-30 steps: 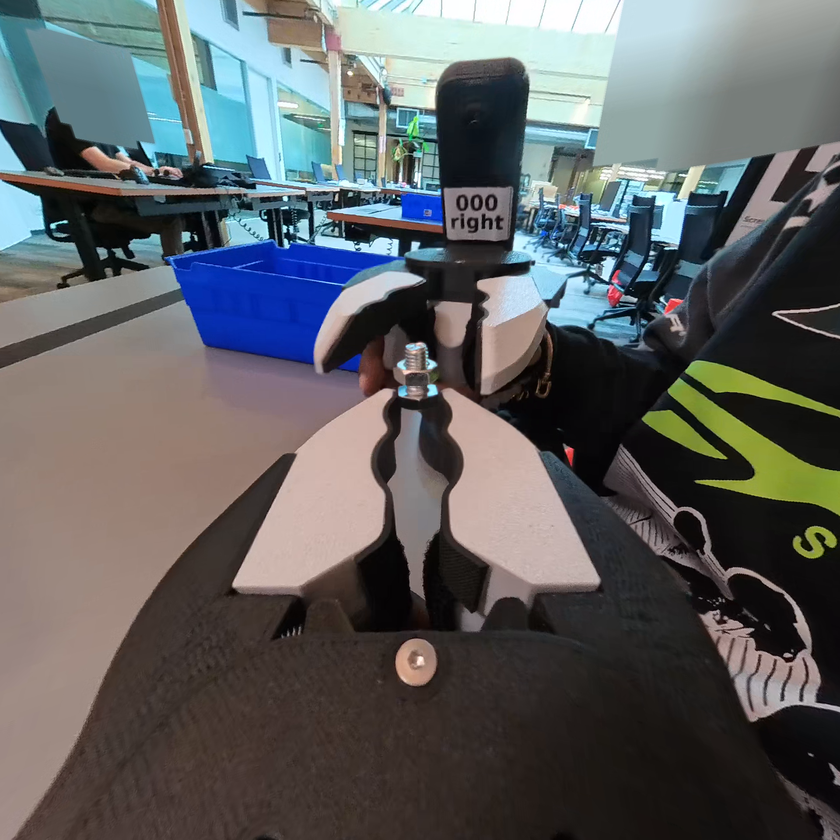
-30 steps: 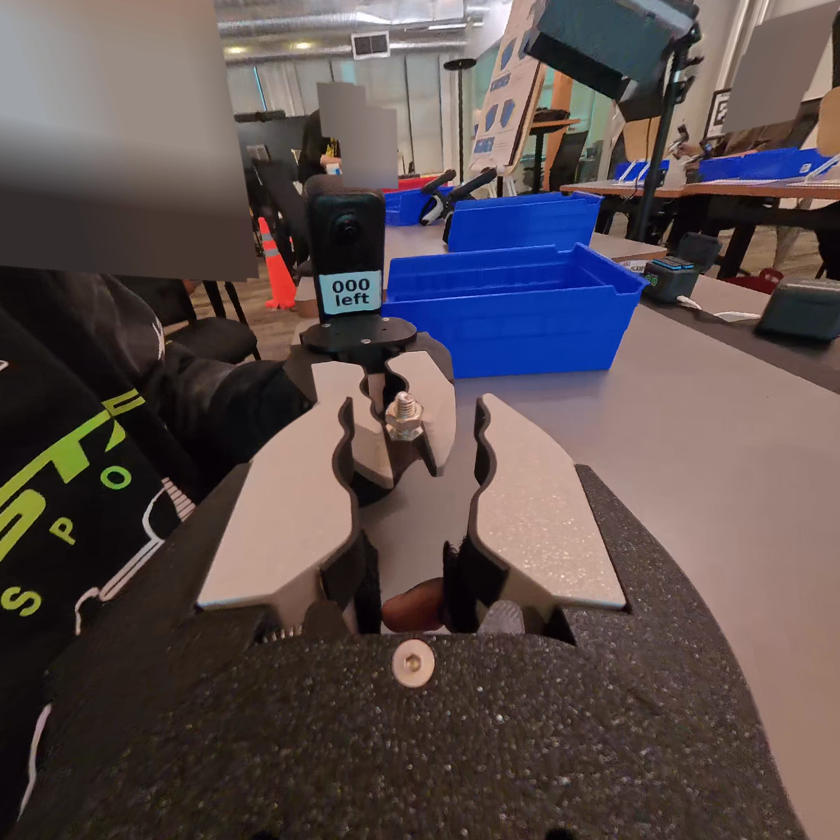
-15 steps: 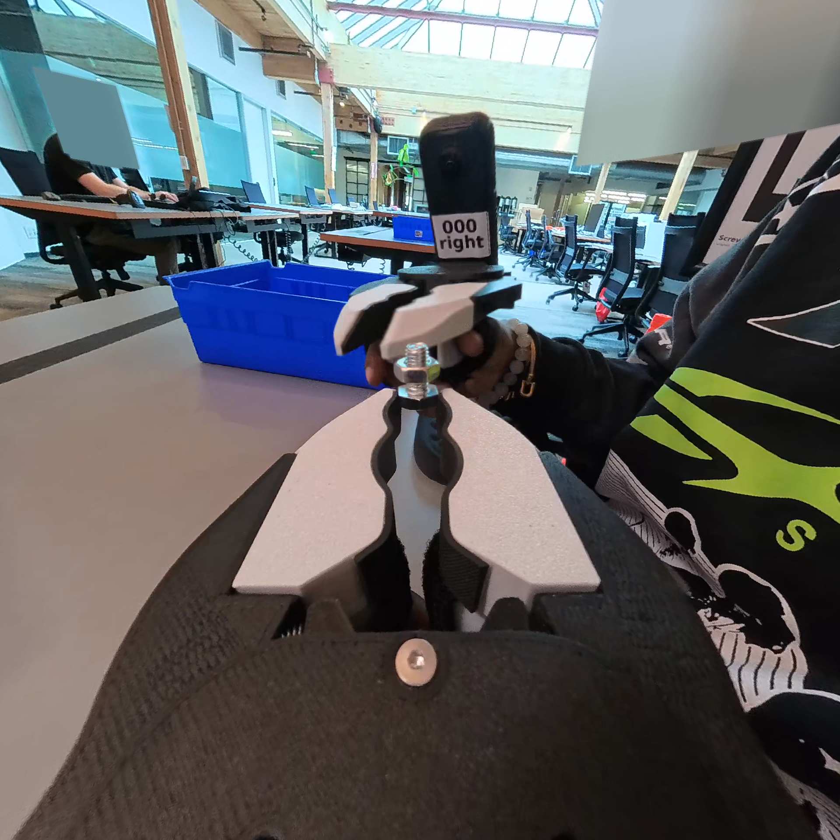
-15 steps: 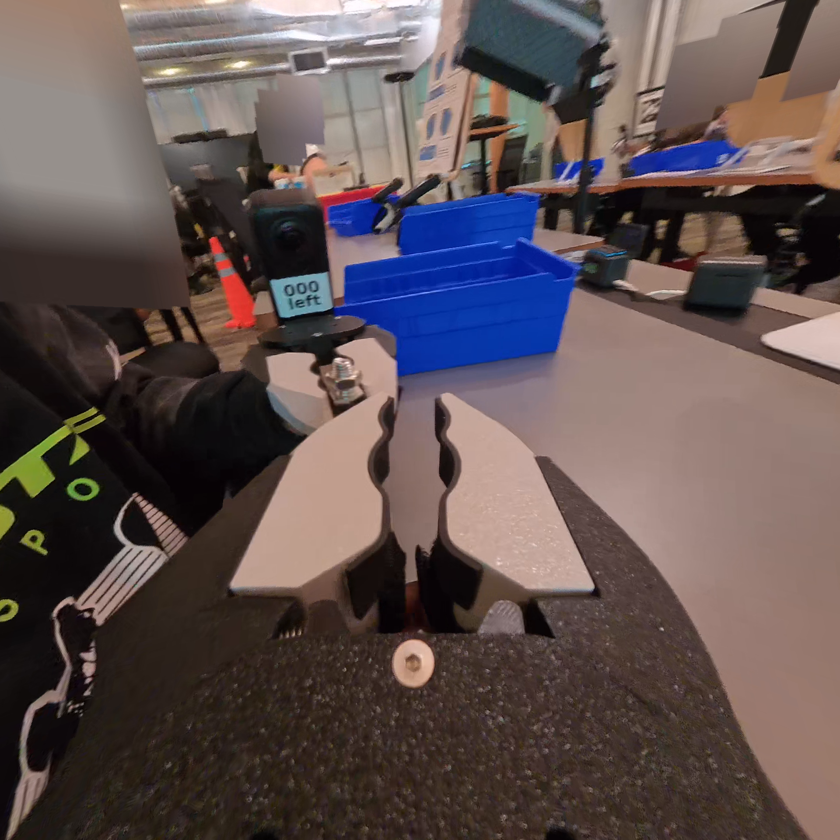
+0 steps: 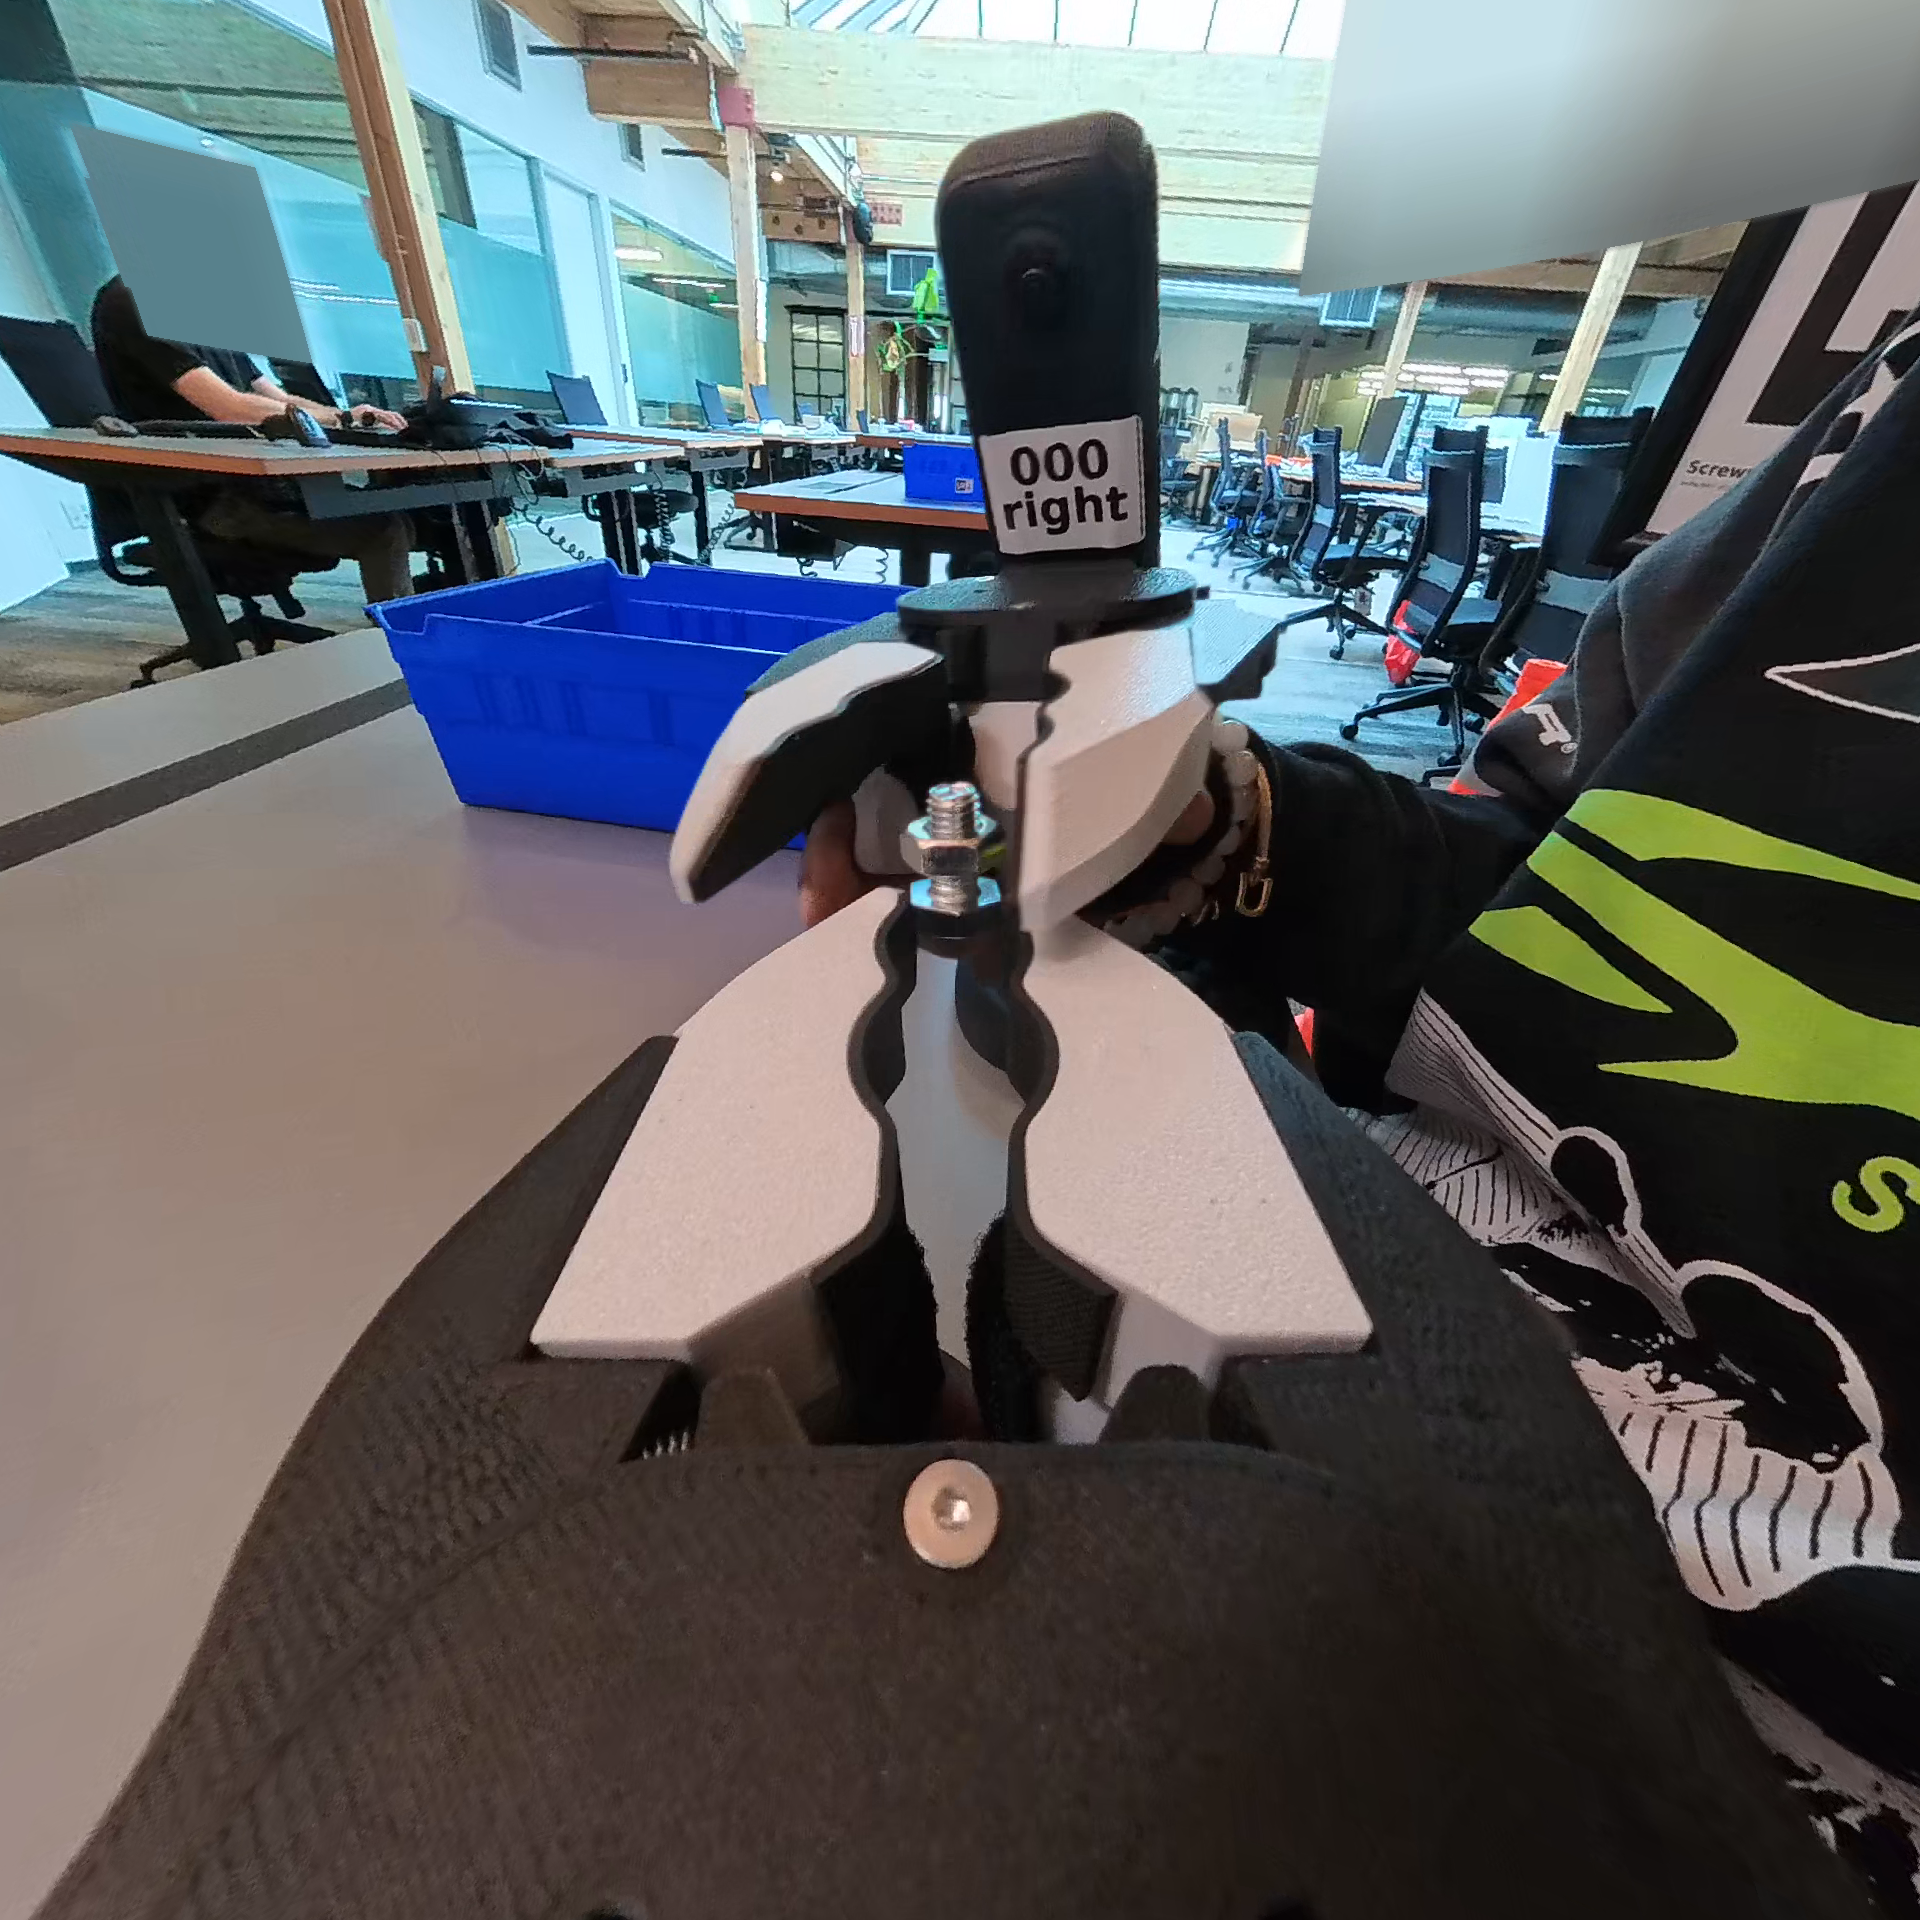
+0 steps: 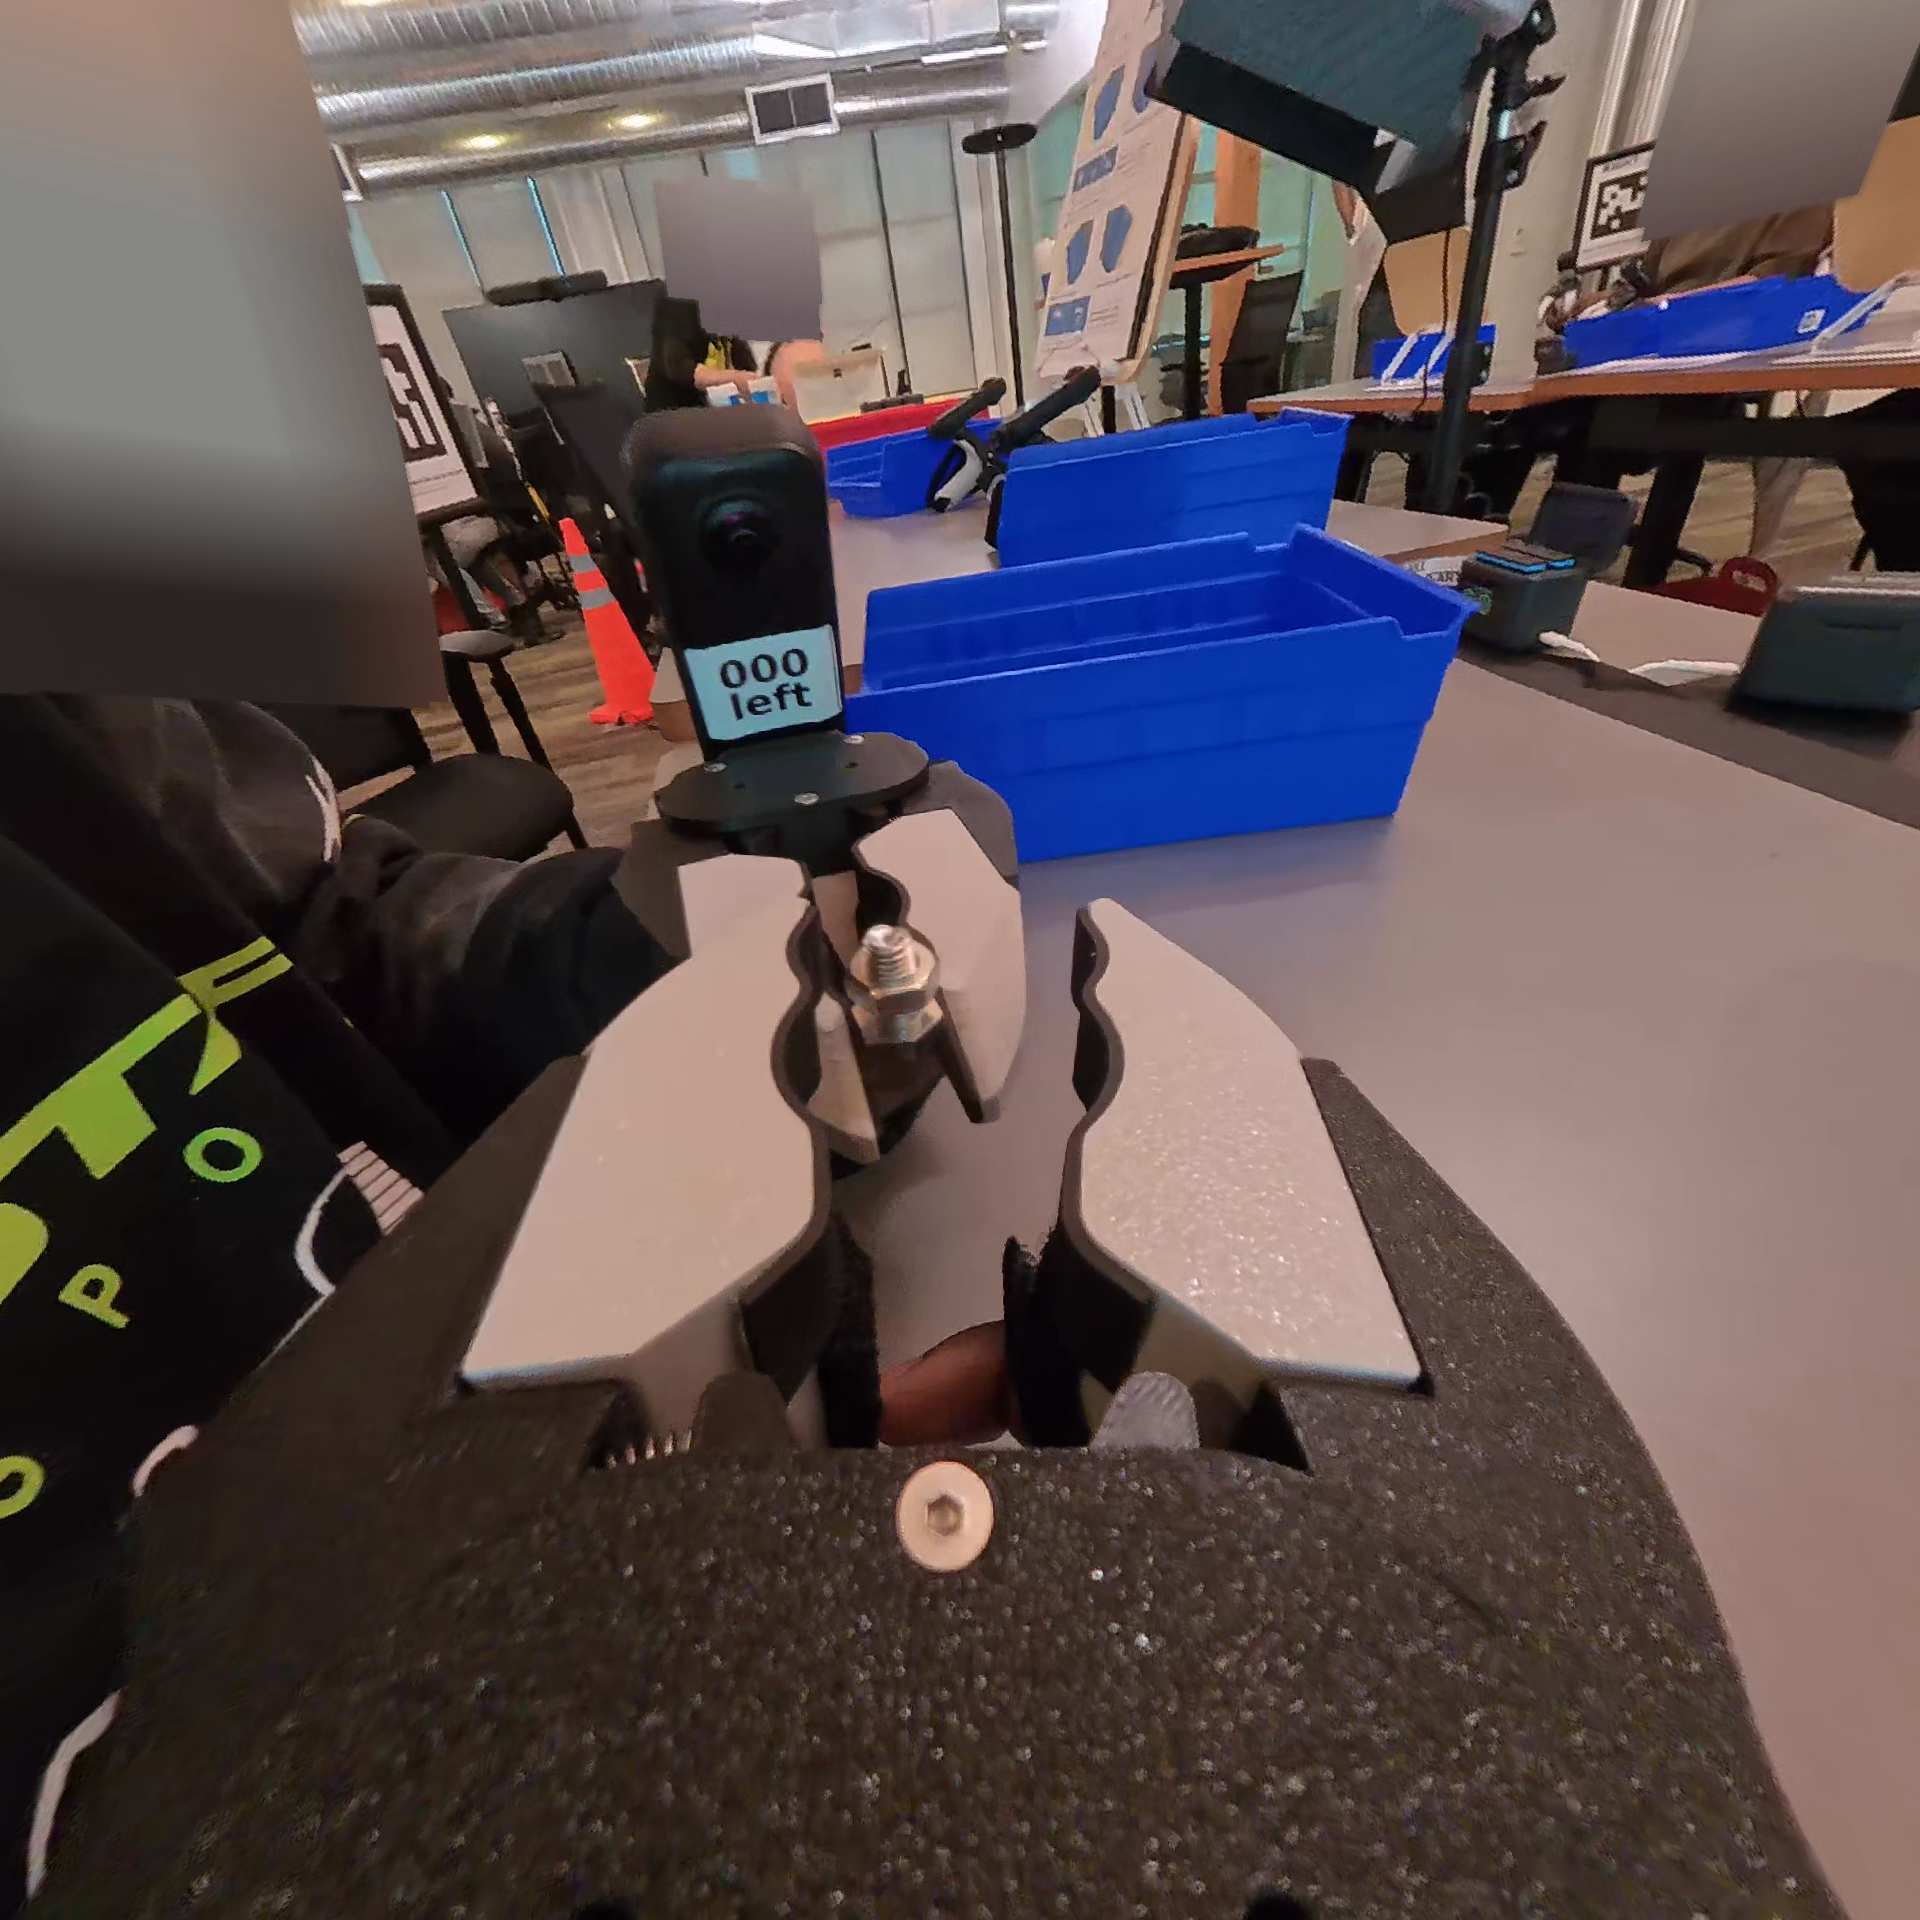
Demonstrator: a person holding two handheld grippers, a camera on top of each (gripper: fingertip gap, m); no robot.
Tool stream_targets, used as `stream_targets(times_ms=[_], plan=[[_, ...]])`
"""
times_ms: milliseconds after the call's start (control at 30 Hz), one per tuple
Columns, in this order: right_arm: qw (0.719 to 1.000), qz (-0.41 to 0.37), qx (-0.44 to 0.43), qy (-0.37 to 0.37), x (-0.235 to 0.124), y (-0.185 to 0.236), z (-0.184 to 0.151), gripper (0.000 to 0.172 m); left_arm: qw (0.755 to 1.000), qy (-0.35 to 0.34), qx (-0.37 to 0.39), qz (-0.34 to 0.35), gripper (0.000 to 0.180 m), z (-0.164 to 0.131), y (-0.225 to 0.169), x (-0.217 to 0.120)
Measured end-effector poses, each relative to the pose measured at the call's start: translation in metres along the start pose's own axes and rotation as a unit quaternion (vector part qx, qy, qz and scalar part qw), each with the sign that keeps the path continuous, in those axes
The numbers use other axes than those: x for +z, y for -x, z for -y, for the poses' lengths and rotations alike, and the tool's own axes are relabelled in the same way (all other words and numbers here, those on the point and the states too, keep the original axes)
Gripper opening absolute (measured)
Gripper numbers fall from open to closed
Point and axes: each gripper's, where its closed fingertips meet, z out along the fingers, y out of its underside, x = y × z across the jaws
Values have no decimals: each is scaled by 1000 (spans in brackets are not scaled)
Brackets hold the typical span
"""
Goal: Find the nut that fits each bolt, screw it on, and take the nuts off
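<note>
My left gripper is shut on the head end of a silver bolt and holds it upright above the grey table. A silver hex nut sits on the bolt's thread, a little above the fingertips. My right gripper is open and faces the left one, with the nut standing between its two fingers. In the left wrist view one right finger is close beside the nut and the other stands well clear of it.
A blue bin stands on the table behind the grippers; it also shows in the right wrist view, with another blue bin behind it. The person's dark sleeve and printed shirt fill one side. Small devices lie at the far edge.
Half a second ago my right gripper had nearly shut and tilted near the nut; now it is open again and level around it. My left gripper has kept its hold on the bolt.
</note>
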Motion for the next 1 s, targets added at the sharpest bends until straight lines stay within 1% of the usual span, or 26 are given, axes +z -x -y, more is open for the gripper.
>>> stream_targets(times_ms=[67,167,200,233,267,333,400,433,567,600,700,800,967,1000], plan=[[1000,-8,-2,7,-3,-4,-2,46,1000,-2,1,1,15,1,0,-1],[1000,-14,-1,4,-15,-9,0,50,1000,-10,-5,3,15,3,2,-2],[1000,-21,-1,3,-21,-12,0,47,1000,-11,-5,5,15,4,3,-3],[999,-40,0,-3,-27,-18,1,30,1000,-13,-4,1,15,5,2,-4],[998,-60,-1,-14,-34,-25,3,18,1000,-14,-4,0,15,5,1,-4],[998,-62,4,-25,-42,-28,6,11,1000,-9,0,2,15,4,1,-3],[998,-46,5,-30,-43,-22,8,12,1000,-9,-1,0,15,3,1,-3],[999,-36,4,-33,-40,-17,9,16,1000,-9,-1,0,15,3,1,-3],[1000,0,3,-22,-21,-1,8,38,1000,-8,2,2,15,3,1,-3],[1000,5,4,-20,-16,2,7,41,1000,-7,2,3,15,3,1,-2],[1000,7,5,-14,-2,5,6,43,1000,-6,2,2,15,2,1,-2],[1000,-1,4,-5,3,1,3,42,1000,-6,3,1,15,2,0,-2],[1000,-7,-4,-2,-10,-2,3,42,1000,-9,2,5,15,3,2,-3],[1000,-6,-6,-2,-15,-3,3,39,1000,-10,1,7,15,3,3,-3]])
